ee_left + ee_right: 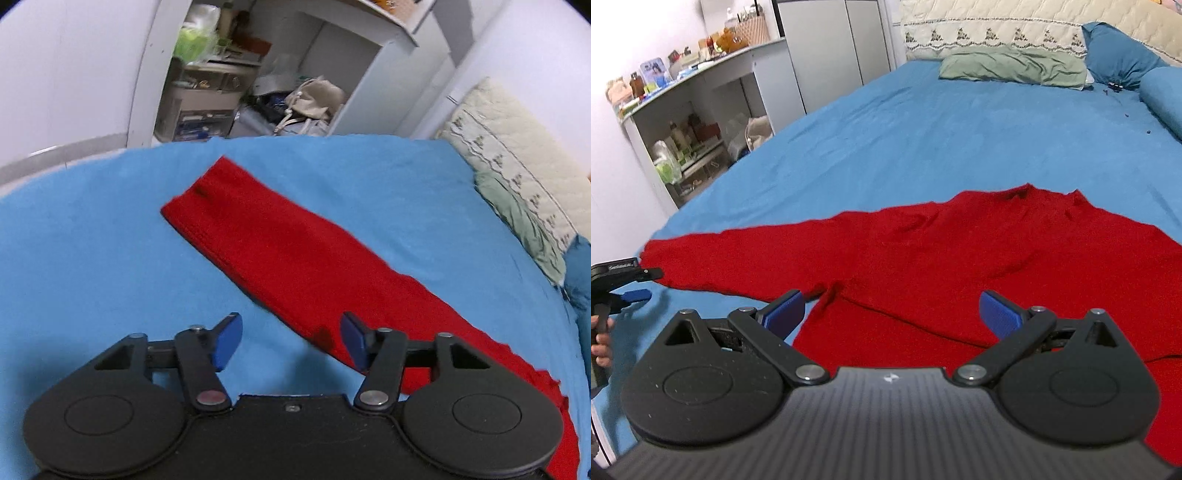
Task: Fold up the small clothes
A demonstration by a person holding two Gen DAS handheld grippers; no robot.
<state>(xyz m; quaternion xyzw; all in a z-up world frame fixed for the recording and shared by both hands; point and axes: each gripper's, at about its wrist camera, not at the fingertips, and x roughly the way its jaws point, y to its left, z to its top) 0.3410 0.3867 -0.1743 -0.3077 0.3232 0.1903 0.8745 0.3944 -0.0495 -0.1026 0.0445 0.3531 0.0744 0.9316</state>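
Observation:
A red knit sweater (960, 258) lies spread flat on the blue bed sheet (923, 129), neck toward the pillows. One sleeve (295, 251) stretches out to the left, its cuff toward the bed's edge. My left gripper (291, 341) is open and empty, just above the sleeve's near edge; it also shows at the left edge of the right wrist view (631, 284), by the cuff. My right gripper (892, 314) is open and empty, above the sweater's body near the armpit.
A green pillow (1015, 68) and blue pillows (1119, 55) lie by the quilted headboard (997, 26). A grey shelf unit (701, 110) with clutter stands past the bed's left side, seen in the left wrist view as an open cabinet (258, 85).

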